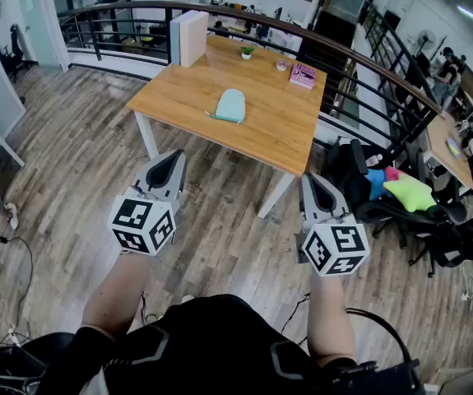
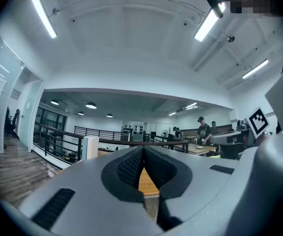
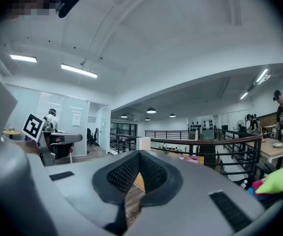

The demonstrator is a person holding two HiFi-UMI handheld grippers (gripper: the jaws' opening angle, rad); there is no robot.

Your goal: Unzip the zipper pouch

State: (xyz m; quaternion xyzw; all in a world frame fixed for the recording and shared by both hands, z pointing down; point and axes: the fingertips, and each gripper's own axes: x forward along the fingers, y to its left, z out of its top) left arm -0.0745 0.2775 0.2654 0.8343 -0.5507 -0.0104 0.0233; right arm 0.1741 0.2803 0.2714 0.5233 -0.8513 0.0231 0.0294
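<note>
Open-plan office mezzanine, plank floor, curved railing behind a wooden table (image 1: 261,130). The zipper pouch (image 1: 230,105), pale teal, lies flat near the table's centre, apart from the pink book (image 1: 303,76) at the far right corner and the white box (image 1: 188,37) at the far left corner. Its long axis runs from the table's near edge towards the far edge, rounded end farthest; zipper detail too small to read.

Both forearms reach forward, side by side, short of the table's near edge and over the floor. Left gripper (image 1: 172,158) and right gripper (image 1: 309,178) are held level, pointing at the table, jaws closed together with nothing between them.
</note>
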